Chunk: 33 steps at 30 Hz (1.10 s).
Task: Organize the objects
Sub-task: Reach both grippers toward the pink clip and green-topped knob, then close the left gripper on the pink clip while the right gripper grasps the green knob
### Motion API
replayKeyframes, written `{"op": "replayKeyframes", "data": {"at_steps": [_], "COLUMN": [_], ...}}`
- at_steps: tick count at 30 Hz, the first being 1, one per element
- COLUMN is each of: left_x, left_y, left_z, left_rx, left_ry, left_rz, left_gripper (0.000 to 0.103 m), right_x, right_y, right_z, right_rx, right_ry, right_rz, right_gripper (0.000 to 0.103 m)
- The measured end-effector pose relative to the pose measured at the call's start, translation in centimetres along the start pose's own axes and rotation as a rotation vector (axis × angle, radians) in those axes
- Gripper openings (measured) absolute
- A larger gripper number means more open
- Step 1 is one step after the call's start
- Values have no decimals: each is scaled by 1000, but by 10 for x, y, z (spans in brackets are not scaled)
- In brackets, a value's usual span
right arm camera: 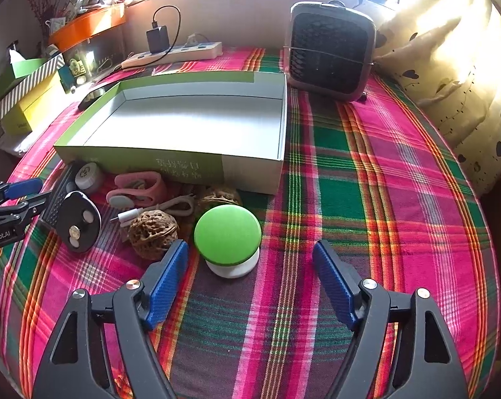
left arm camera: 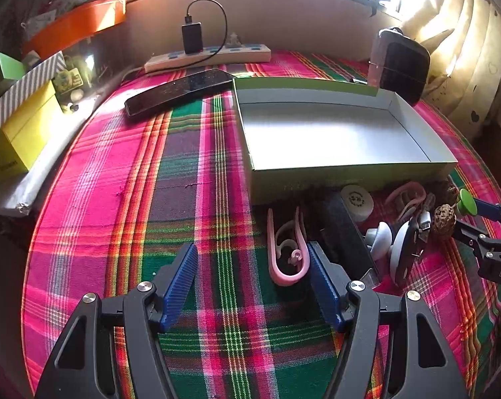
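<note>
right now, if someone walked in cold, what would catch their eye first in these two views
The loud pink-and-green plaid cloth covering the table hits first, then the big empty green-sided box sitting on it in the middle. In front of the box lies a clutter of small things, with the green-topped knob standing nearest, just ahead of the open right hand-held gripper, and a dark fan-like unit behind the box near the window.

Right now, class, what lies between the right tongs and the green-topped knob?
Only bare plaid cloth; right wrist view shows the knob just ahead of the open tongs.

Clutter [right arm camera: 144,206] before box [right arm camera: 170,163]
</note>
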<state>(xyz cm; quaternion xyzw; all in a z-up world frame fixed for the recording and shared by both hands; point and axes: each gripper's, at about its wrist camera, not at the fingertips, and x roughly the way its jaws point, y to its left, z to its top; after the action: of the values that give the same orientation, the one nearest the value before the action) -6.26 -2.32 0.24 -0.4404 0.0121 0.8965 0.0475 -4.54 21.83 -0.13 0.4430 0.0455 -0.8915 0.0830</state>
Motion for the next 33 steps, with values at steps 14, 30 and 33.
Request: {"op": "replayKeyframes", "data": {"at_steps": [14,30,33], "left_x": [3,0,-1], "left_y": [0,5,6], "left_z": [2,0,0], "left_rx": [-1,-20,-21], "left_ry": [-23,-38,-41], "left_rz": [18,29,30], "left_gripper": [65,42,35], "right_x": [1,-1,-2], "right_y": [-5,1,2], "right_z": [3,2,2], "right_rx": [7,-7,-8], "right_ry": [-12,-25,-25], "right_rz": [-8,7,6], "right_gripper": [62,36,35]}}
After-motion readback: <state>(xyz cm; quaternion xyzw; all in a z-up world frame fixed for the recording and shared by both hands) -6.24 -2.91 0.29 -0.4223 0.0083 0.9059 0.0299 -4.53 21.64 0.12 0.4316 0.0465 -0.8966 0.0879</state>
